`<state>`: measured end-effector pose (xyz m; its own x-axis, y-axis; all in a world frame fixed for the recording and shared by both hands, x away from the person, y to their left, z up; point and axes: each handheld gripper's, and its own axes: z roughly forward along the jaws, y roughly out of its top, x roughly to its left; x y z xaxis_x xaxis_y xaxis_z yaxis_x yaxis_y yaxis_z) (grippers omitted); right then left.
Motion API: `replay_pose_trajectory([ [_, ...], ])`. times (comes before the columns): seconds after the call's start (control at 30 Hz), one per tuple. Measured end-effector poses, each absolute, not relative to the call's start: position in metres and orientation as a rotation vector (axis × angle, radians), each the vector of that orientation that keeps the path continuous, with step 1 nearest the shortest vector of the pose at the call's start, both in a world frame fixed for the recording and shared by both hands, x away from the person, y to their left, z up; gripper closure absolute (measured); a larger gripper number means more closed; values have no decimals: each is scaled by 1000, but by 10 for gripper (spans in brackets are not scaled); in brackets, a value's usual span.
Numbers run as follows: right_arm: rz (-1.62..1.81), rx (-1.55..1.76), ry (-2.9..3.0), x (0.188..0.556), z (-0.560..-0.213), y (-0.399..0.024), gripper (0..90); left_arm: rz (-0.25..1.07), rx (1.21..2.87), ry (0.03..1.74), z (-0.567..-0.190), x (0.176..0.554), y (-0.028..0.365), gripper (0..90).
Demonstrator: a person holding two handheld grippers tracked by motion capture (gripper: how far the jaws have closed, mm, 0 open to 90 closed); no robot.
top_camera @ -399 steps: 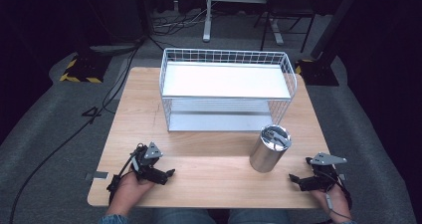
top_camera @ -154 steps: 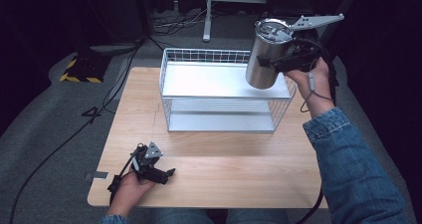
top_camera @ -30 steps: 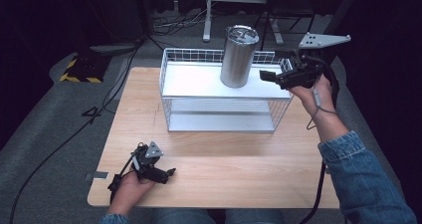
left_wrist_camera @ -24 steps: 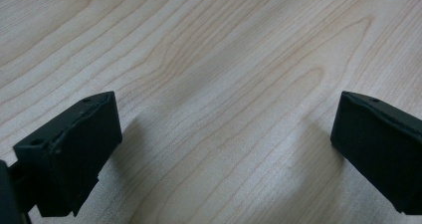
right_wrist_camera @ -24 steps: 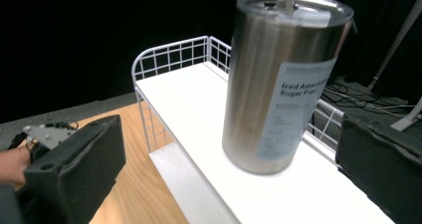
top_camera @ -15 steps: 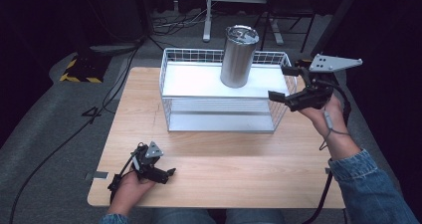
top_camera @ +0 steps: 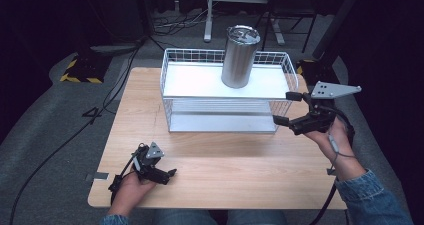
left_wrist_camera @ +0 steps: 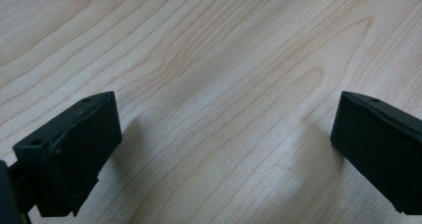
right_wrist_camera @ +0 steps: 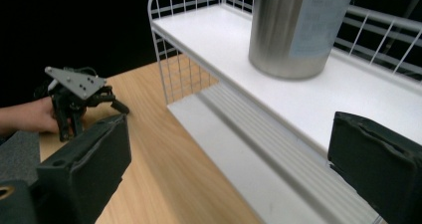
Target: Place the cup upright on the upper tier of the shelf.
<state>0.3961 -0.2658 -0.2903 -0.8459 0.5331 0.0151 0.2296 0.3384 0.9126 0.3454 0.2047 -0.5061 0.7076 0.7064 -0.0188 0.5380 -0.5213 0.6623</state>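
Note:
A steel tumbler (top_camera: pixel 240 56) (right_wrist_camera: pixel 297 27) stands upright on the top shelf of the white wire rack (top_camera: pixel 172 82) (right_wrist_camera: pixel 196 32), toward its right half. My right gripper (top_camera: pixel 286 108) hangs open in the air beside the rack's front right corner, nothing between its jaws, clear of the tumbler. My left gripper (top_camera: pixel 169 174) rests open on the wooden table (top_camera: pixel 240 160) near the front left; in the left gripper view bare wood (left_wrist_camera: pixel 224 99) lies between its jaws. The left gripper (right_wrist_camera: pixel 107 100) also shows far off in the right gripper view.
The rack has a lower shelf (top_camera: pixel 222 121) (right_wrist_camera: pixel 268 159) under the top one. Dark floor with cables (top_camera: pixel 120 80) surrounds the table. A yellow-black striped block (top_camera: pixel 80 67) lies on the floor at the left, and a desk frame (top_camera: pixel 240 5) stands behind.
My right gripper carried the tumbler up from the table onto the rack's top shelf, let it go, and has drawn back down and to the right, open. The left gripper stayed put.

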Motion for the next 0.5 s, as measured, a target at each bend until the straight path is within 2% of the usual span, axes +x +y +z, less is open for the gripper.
replay_pose_trajectory([
  [0.5, 1405, 789, 2347, 386, -358, -282, 37, 336, 2257, 942, -506, 345, 205, 2],
])
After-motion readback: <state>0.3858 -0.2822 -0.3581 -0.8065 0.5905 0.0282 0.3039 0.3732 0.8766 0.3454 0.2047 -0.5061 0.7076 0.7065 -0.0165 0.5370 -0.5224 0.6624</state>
